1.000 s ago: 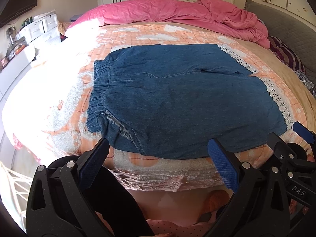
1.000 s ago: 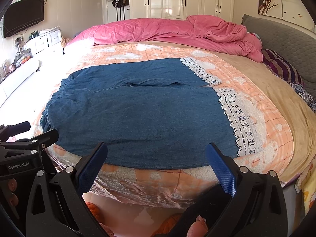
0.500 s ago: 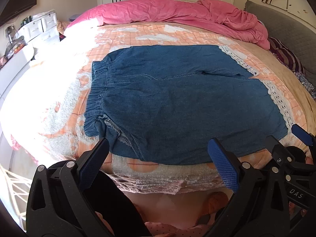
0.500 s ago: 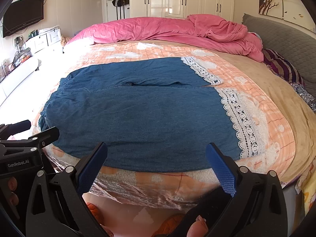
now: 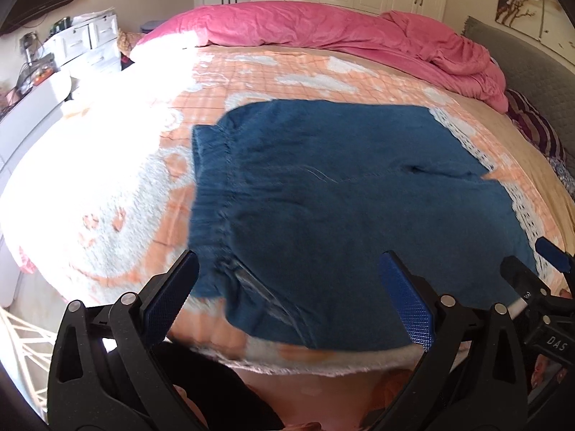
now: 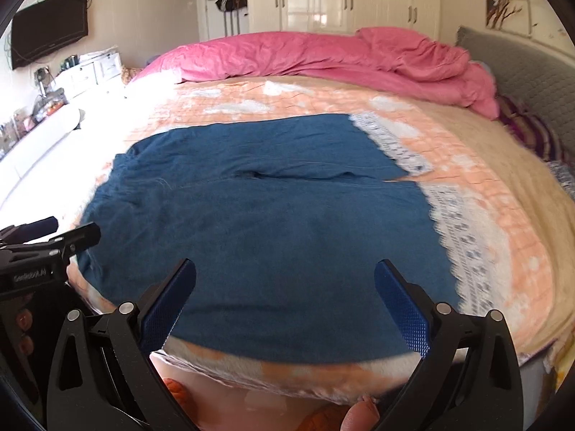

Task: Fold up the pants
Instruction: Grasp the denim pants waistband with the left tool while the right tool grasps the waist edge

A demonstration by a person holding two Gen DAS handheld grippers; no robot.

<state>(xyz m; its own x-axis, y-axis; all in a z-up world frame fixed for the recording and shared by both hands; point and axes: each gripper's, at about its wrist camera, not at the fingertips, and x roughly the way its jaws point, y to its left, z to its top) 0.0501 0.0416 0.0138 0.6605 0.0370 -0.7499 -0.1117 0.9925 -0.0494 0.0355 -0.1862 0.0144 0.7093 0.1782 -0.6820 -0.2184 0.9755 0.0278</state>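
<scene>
The dark blue denim pants point(image 5: 341, 208) with white lace hems point(image 6: 463, 237) lay spread flat on the orange-and-white patterned blanket point(image 5: 273, 72) covering the bed, waistband toward the left. The left claw point(image 5: 287, 294) and right claw point(image 6: 287, 298) both hovered at the near edge, spread wide, holding nothing.

Pants point(image 5: 345, 215): dark blue denim, white lace hems at 3 o'clock. Blanket point(image 5: 251, 82): orange grid check, white patches. Duvet point(image 6: 323, 57) at 12 o'clock: pink. Gripper pads point(image 6: 402, 309): blue, textured.
</scene>
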